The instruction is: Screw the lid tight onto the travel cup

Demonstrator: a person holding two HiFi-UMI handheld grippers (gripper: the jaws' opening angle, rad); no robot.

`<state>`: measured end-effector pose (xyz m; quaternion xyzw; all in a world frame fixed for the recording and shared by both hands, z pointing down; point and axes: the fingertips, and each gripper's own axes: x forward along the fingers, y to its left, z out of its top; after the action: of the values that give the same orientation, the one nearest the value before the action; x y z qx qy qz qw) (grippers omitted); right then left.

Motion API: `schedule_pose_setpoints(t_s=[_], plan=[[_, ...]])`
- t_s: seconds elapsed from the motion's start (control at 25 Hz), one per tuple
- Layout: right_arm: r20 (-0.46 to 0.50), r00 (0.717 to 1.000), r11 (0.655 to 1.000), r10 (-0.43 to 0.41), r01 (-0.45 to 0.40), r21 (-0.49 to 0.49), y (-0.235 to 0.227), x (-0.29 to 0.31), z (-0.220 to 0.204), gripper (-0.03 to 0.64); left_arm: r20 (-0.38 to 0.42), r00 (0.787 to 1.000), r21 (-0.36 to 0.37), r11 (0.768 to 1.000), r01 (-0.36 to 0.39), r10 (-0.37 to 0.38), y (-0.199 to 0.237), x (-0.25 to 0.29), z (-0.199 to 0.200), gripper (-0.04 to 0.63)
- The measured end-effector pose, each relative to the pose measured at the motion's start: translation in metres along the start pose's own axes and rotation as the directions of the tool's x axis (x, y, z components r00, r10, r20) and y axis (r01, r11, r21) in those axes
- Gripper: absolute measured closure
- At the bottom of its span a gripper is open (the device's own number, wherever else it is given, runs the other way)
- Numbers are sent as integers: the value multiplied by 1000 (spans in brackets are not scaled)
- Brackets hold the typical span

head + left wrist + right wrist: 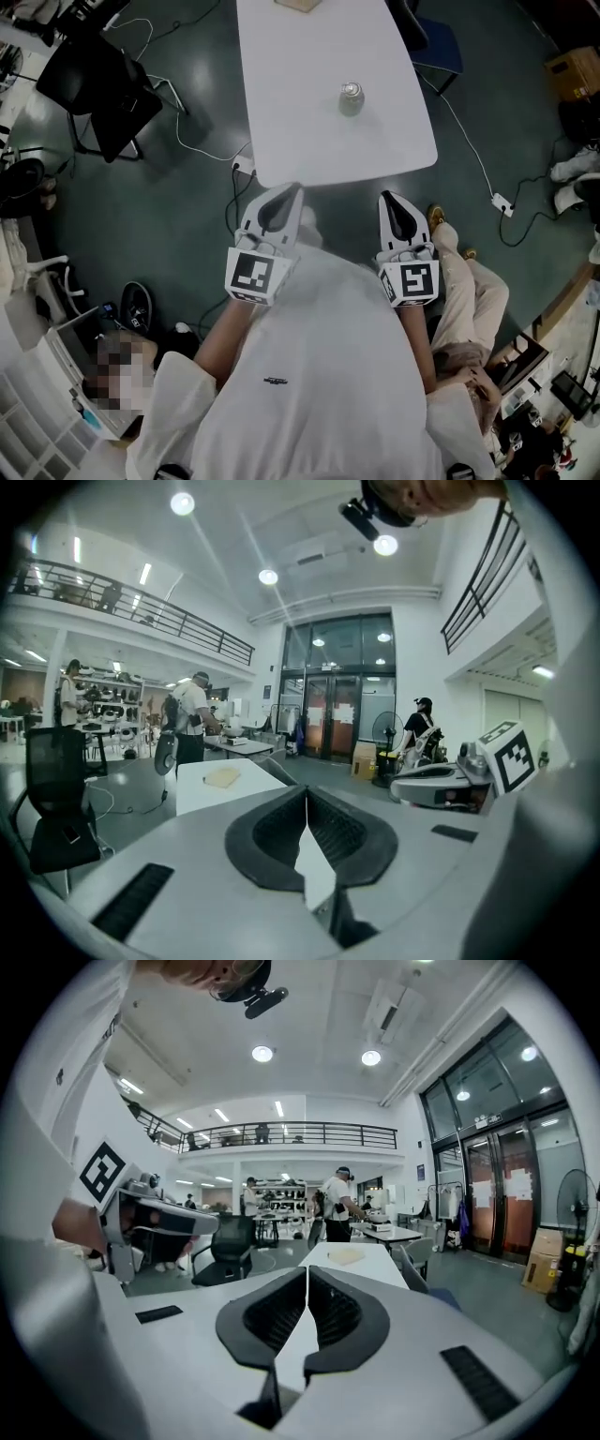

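Both tongs clamped closed, nothing between the jaws: left gripper [296,190] and right gripper [387,199] hang at the near edge of the white table [281,122]. Travel cup [351,99] stands mid-table, well apart from both; lid [351,90] looks seated on top, unsure. Step: approach, no contact yet. Next likely needs both opened, 1 bracing cup, 1 twisting lid.

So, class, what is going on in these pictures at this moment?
A person in a white shirt holds a two-jaw gripper in each hand by the near edge of the long white table. The left gripper and the right gripper are both shut and empty. The small silvery travel cup stands further up the table, untouched; no screwing has begun.
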<state>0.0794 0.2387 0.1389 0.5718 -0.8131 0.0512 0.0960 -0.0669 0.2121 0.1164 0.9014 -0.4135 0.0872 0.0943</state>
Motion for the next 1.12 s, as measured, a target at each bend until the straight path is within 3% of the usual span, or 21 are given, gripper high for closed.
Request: schedule_pose_setpoints(t_s=[0.36,0.88,0.96,1.04,1.12], plan=[[-8,1000,999,4,-4,50,-51,69,7,615,-45,997,30,998,60,-59,24,85,17,591],[-28,983,983,180,-179,30,-116,145,-8,612,-133,990,72,997,-38,47,26,169,22,591],[-52,975,976,218,-216,33,-116,159,-17,571,-159,986,70,997,-45,56,31,178,16,591],[-61,967,969,246,-245,23,-123,175,-25,476,-184,981,71,997,-43,56,33,195,8,591],[-68,960,962,272,-272,8,-128,190,-36,445,-213,975,66,997,-45,58,34,210,0,589]])
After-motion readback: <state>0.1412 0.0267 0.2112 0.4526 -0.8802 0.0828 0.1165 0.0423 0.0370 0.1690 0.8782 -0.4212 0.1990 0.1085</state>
